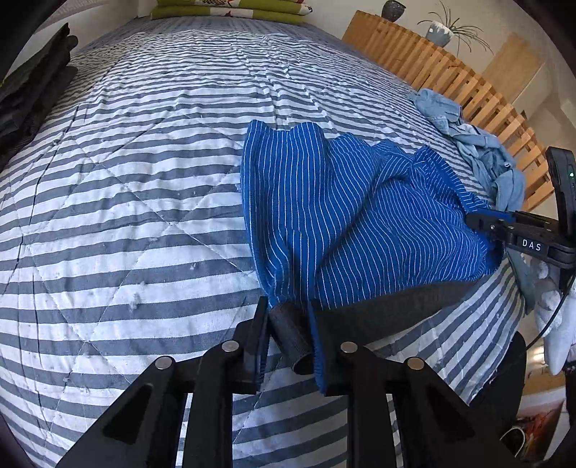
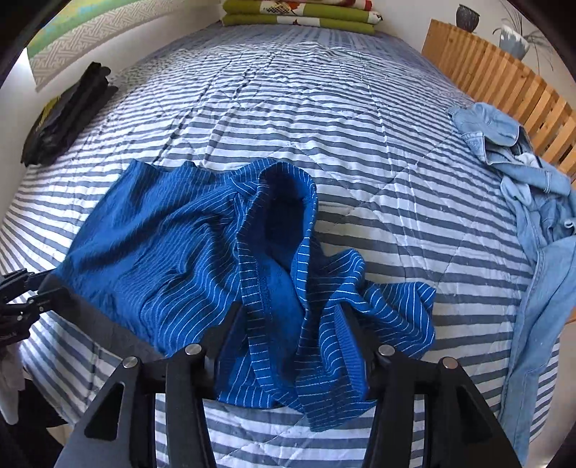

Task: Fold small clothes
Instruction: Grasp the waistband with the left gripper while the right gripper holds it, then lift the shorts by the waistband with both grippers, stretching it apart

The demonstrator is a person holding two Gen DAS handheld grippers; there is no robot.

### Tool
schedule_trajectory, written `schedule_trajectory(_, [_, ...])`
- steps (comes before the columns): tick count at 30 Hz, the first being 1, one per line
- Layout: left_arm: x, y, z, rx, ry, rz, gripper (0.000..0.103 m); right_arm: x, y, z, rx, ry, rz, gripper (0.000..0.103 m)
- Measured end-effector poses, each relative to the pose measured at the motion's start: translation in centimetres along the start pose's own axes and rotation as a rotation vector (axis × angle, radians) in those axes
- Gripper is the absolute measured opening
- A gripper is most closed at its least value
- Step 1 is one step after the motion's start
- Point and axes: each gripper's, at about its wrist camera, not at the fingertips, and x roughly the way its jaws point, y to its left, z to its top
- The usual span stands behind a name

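A pair of blue shorts with thin white stripes (image 1: 345, 216) and a dark grey waistband (image 1: 388, 306) lies crumpled on the striped bed. My left gripper (image 1: 288, 309) is shut on one rolled end of the waistband. In the right wrist view the shorts (image 2: 162, 244) bunch up between the fingers of my right gripper (image 2: 289, 316), which is shut on the other end. The waistband hangs stretched between the two grippers. The right gripper (image 1: 478, 219) shows at the right edge of the left view. The left gripper (image 2: 32, 291) shows at the left edge of the right view.
The quilt (image 1: 144, 180) has grey and white stripes. A heap of light denim clothes (image 2: 532, 201) lies at the right, beside a wooden slatted rail (image 2: 504, 72). A stack of folded black clothes (image 2: 68, 115) sits at the far left. Green folded bedding (image 2: 298, 14) lies at the far end.
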Motion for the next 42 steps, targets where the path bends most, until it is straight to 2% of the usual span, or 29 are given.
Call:
schedule_trajectory(1, [-0.3, -0.1, 0.2, 0.010, -0.014, -0.004, 0.013, -0.1, -0.3, 0.2, 0.008, 0.000, 0.004, 0.021])
schedule_trajectory(2, [-0.8, -0.2, 0.3, 0.016, -0.031, -0.008, 0.012, -0.3, -0.8, 0.4, 0.024, 0.004, 0.017, 0.007])
schedule_trajectory(4, [-1.9, -0.1, 0.8, 0.023, -0.069, -0.005, 0.010, -1.5, -2.3, 1.0, 0.071, -0.024, 0.033, 0.004])
schedule_trajectory(5, [-2.4, 0.1, 1.1, 0.020, -0.083, -0.001, 0.010, -2.4, -3.2, 1.5, 0.087, -0.054, 0.008, 0.000])
schedule_trajectory(8, [-3.2, 0.9, 2.0, -0.016, -0.103, -0.015, 0.009, -4.9, -6.3, 3.3, 0.153, -0.141, -0.075, 0.000])
schedule_trajectory(11, [-3.5, 1.4, 2.7, -0.039, -0.109, -0.020, 0.008, -6.0, -9.5, 5.3, 0.245, -0.183, -0.111, 0.000])
schedule_trajectory(13, [-4.3, 1.4, 3.0, -0.038, -0.128, -0.024, 0.008, -6.0, -10.3, 5.8, 0.259, -0.163, -0.086, 0.004])
schedule_trajectory(15, [-5.0, 1.5, 3.6, -0.041, -0.153, -0.026, 0.008, -5.6, -9.7, 5.3, 0.236, -0.111, 0.017, 0.011])
schedule_trajectory(17, [-5.5, 1.9, 4.0, -0.059, -0.174, -0.033, 0.008, -4.7, -7.7, 4.0, 0.171, -0.057, 0.086, 0.051])
schedule_trajectory(18, [-5.9, 2.2, 4.1, -0.070, -0.183, -0.035, 0.007, -4.3, -6.6, 3.1, 0.134, -0.038, 0.104, 0.056])
schedule_trajectory(22, [-6.7, 3.6, 4.4, -0.118, -0.198, -0.050, 0.007, -3.1, -2.7, 1.0, 0.034, -0.011, 0.082, 0.056])
schedule_trajectory(25, [-7.1, 4.9, 4.2, -0.168, -0.202, -0.089, 0.007, -3.0, -0.3, 1.3, -0.017, -0.011, 0.114, 0.056])
schedule_trajectory(28, [-7.8, 5.8, 4.0, -0.188, -0.219, -0.078, 0.007, -3.8, 3.1, 1.8, -0.124, -0.033, 0.150, 0.056])
schedule_trajectory(32, [-8.2, 7.3, 3.8, -0.219, -0.225, -0.071, 0.007, -3.9, 6.4, 0.6, -0.248, -0.047, 0.066, 0.056])
schedule_trajectory(34, [-8.3, 7.8, 3.8, -0.230, -0.225, -0.065, 0.007, -3.7, 6.4, -0.4, -0.254, -0.056, -0.008, 0.057])
schedule_trajectory(39, [-8.2, 8.5, 3.9, -0.250, -0.228, -0.058, 0.007, -2.0, 5.8, -3.1, -0.309, -0.005, -0.052, 0.057])
schedule_trajectory(40, [-8.3, 8.5, 3.9, -0.251, -0.232, -0.054, 0.007, -1.6, 5.8, -3.4, -0.321, 0.002, -0.072, 0.050])
schedule_trajectory(41, [-8.4, 8.5, 4.0, -0.252, -0.237, -0.048, 0.007, -1.4, 5.6, -3.4, -0.320, 0.004, -0.080, 0.017])
schedule_trajectory(42, [-8.5, 8.5, 4.0, -0.252, -0.243, -0.040, 0.007, -1.3, 5.2, -3.2, -0.304, 0.017, -0.072, 0.001])
